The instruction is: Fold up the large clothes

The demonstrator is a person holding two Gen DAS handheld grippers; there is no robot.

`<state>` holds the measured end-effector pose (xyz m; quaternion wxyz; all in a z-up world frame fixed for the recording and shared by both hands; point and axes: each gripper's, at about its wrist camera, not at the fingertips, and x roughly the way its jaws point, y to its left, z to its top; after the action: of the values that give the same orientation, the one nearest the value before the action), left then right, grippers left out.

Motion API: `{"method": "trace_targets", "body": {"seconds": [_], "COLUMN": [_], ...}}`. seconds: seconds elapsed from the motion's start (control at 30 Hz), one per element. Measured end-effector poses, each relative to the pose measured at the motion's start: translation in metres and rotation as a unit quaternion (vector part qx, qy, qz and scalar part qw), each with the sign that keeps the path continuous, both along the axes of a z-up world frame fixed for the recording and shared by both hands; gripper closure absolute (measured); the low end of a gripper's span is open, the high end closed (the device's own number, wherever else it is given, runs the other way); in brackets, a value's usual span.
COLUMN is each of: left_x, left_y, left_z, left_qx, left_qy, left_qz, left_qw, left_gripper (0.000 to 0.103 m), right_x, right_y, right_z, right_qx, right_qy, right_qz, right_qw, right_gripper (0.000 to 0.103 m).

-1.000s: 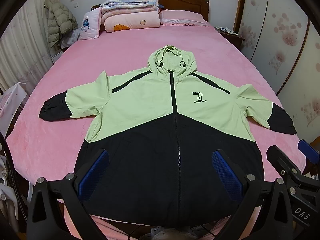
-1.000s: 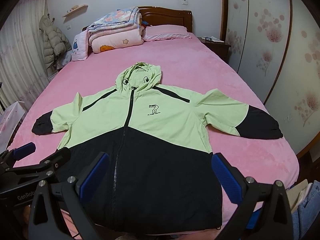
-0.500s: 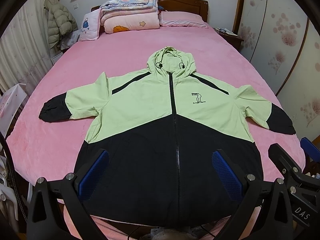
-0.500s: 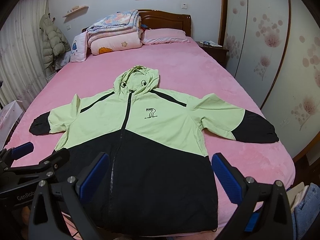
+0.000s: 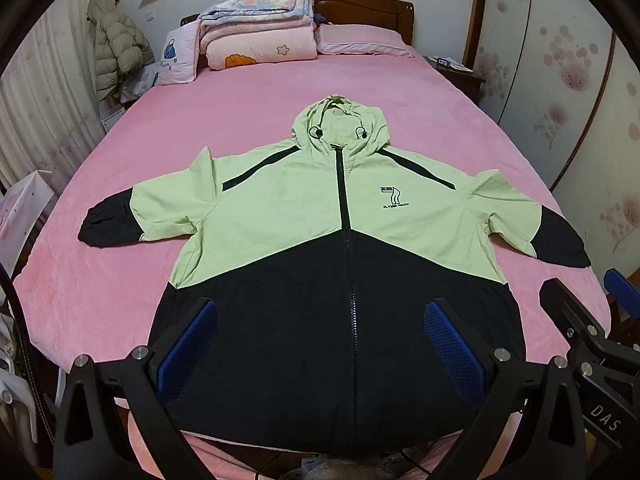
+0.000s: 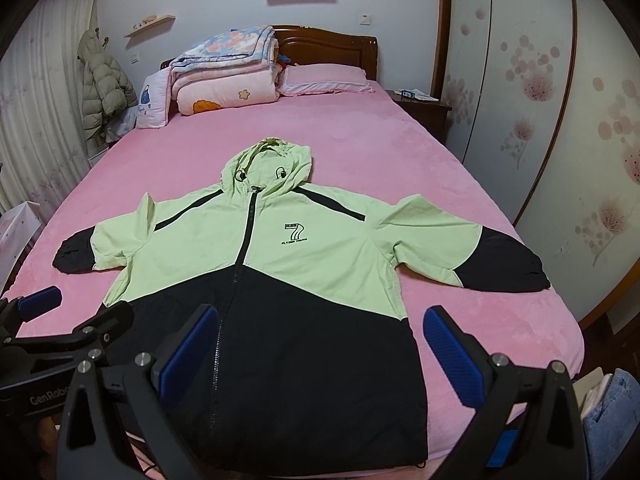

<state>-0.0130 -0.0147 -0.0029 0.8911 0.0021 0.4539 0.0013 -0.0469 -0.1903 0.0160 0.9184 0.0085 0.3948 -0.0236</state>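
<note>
A light-green and black hooded jacket (image 5: pixel 320 240) lies flat and zipped, front up, on the pink bed (image 5: pixel 240 120), sleeves spread to both sides and hem at the near edge. It also shows in the right wrist view (image 6: pixel 280 280). My left gripper (image 5: pixel 320 344) is open and empty, held above the black hem. My right gripper (image 6: pixel 320 344) is open and empty, above the hem's right part. The right gripper also shows at the right edge of the left wrist view (image 5: pixel 588 320); the left gripper shows at the left of the right wrist view (image 6: pixel 60 324).
Folded quilts (image 5: pixel 256 28) and pillows (image 5: pixel 360 40) lie at the wooden headboard. A puffy coat (image 5: pixel 116 44) hangs at the left by curtains. A nightstand (image 6: pixel 420 108) and wardrobe doors (image 6: pixel 560 120) stand on the right. Jeans (image 6: pixel 612 420) lie at the bed's near right corner.
The right wrist view has pulled back and tilted up, so the jacket sits lower and the wall shelves show. The left view is almost unchanged. Both grippers stay open.
</note>
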Motion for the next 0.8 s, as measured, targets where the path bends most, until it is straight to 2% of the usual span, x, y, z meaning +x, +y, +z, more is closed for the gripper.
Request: {"method": "trace_targets", "body": {"seconds": [0.33, 0.8], "left_x": [0.0, -0.002], "left_y": [-0.002, -0.008], "left_z": [0.001, 0.006], "left_qx": [0.002, 0.008], "left_qy": [-0.003, -0.015], "left_qz": [0.001, -0.008], "left_qw": [1.0, 0.9998], "left_gripper": [0.001, 0.001], "right_x": [0.001, -0.004], "right_y": [-0.004, -0.007], "right_z": [-0.004, 0.006], "right_qx": [0.016, 0.031], "right_qy": [0.005, -0.013], "right_qz": [0.006, 0.019], "right_qw": [1.0, 0.999], "right_gripper": [0.0, 0.001]}}
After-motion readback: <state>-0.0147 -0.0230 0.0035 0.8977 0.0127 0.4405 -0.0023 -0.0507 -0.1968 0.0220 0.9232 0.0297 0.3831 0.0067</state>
